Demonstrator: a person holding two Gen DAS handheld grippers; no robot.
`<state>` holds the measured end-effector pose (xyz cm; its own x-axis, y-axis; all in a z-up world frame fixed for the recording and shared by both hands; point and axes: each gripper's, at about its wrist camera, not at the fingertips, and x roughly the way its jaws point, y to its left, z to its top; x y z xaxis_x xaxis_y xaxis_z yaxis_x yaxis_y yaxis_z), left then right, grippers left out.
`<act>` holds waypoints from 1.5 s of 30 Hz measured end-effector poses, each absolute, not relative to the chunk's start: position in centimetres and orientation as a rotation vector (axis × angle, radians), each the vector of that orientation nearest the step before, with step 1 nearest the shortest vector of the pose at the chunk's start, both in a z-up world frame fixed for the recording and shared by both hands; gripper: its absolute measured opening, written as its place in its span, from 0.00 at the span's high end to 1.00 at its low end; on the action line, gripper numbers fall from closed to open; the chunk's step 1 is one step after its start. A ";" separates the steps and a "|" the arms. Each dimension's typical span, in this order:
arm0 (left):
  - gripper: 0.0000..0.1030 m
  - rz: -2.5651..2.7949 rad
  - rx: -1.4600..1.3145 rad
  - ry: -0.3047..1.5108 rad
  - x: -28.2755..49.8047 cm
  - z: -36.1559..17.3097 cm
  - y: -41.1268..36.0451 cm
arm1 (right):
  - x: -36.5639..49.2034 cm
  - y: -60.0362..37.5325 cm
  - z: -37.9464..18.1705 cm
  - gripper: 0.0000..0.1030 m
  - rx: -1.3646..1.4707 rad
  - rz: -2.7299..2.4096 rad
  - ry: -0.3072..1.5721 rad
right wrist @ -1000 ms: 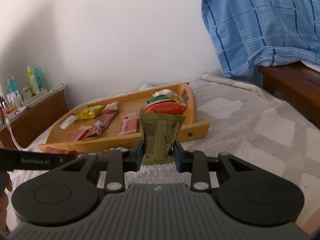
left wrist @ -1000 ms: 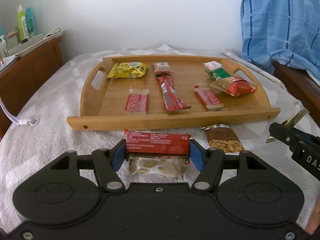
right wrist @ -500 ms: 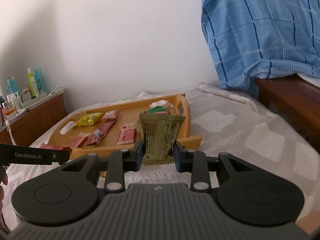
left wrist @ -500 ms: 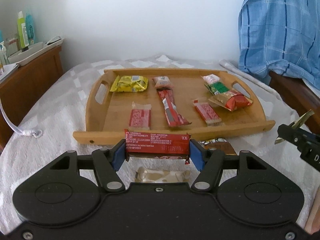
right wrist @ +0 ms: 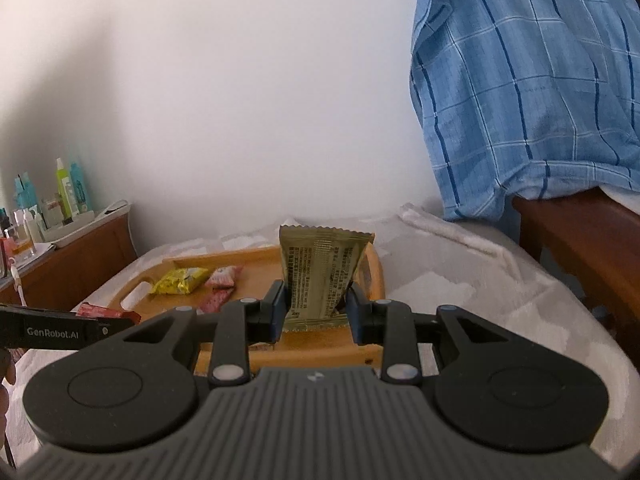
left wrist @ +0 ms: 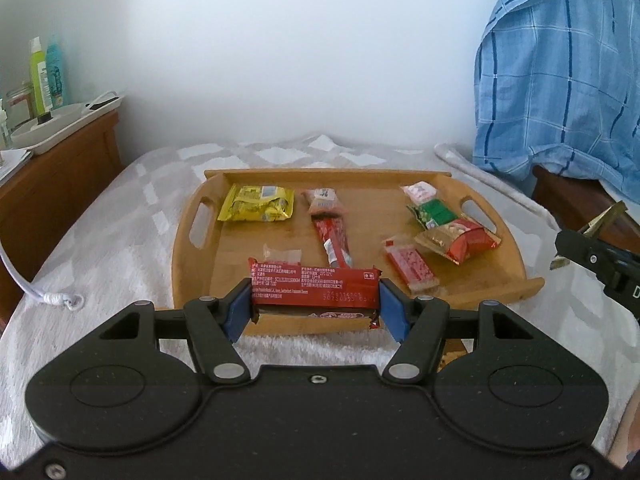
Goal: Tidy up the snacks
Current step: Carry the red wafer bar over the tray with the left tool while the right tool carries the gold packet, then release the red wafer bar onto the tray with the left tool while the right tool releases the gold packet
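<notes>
- Left gripper (left wrist: 314,310): fingers (left wrist: 237,314) pinch a long red snack bar wrapper (left wrist: 314,290) crosswise between them.
- Right gripper (right wrist: 318,312): fingers (right wrist: 276,308) pinch an upright olive-gold snack packet (right wrist: 320,276); the oval bamboo tray (left wrist: 192,256) lies beyond.

Left gripper (left wrist: 315,307): fingers (left wrist: 237,312) set moderately apart, clamped on the two ends of a red snack bar (left wrist: 314,287) held crosswise; tilted downward.
Right gripper (right wrist: 319,311): fingers (right wrist: 278,309) drawn close, pinching the lower part of an olive-gold packet (right wrist: 320,270) that stands upright; tilted slightly downward.
Mutual position: right gripper shows at 3 o'clock in the left view; left gripper at 9 o'clock in the right view.
Person's hand (right wrist: 6,384): sliver at 9 o'clock edge.
</notes>
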<state>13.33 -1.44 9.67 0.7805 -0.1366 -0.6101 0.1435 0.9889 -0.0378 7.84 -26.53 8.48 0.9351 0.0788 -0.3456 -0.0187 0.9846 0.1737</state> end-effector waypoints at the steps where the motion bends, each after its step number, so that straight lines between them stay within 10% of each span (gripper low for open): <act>1: 0.39 -0.151 0.010 0.658 13.5 9.7 -1.5 | 8.1 -26.5 8.5 0.65 0.166 0.050 0.359; 45: 0.39 -0.097 -0.037 0.791 28.7 6.3 0.2 | 27.7 -21.8 7.6 0.65 0.201 0.202 0.727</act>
<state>28.73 0.19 6.28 0.6988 -0.1012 -0.7081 0.0733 0.9949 -0.0698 27.75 -21.80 7.55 0.7293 0.2518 -0.6361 -0.1127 0.9613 0.2513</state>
